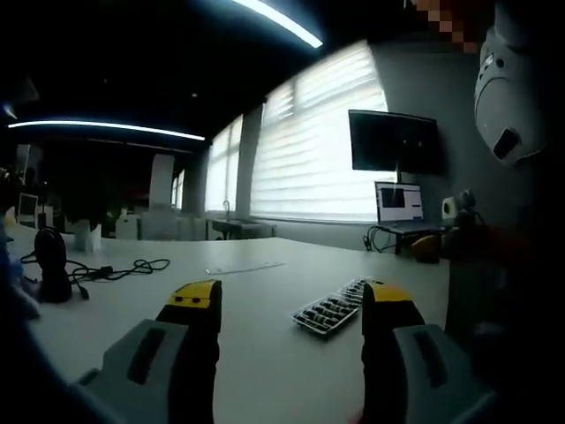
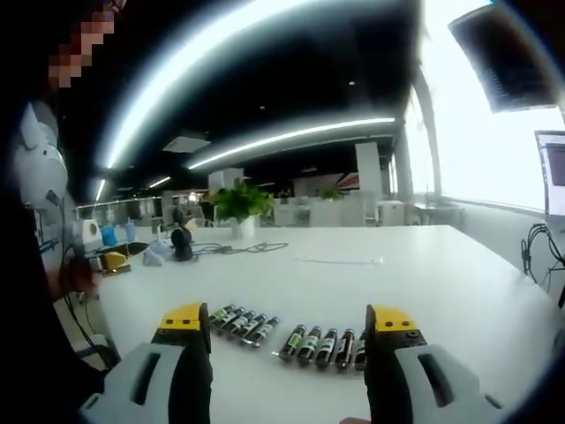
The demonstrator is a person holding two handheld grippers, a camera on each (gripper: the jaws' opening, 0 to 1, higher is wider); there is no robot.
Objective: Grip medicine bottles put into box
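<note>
The medicine bottles (image 2: 291,334) lay in two short rows on the white surface (image 2: 459,283), just beyond the right claw (image 2: 287,340), which hung released over them; the left claw (image 1: 291,314) was likewise spread and empty, the bottles off toward its right jaw. I saw no box I could be sure of. Nothing was gripped yet: the approach was in hand, and next would call for lowering one claw around a single bottle.

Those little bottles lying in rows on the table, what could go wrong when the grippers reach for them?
The bottles lie side by side, touching, so the open right gripper may nudge neighbours while closing on one. Lying flat on the smooth table, a bumped bottle could roll away. The left gripper is open too.
</note>
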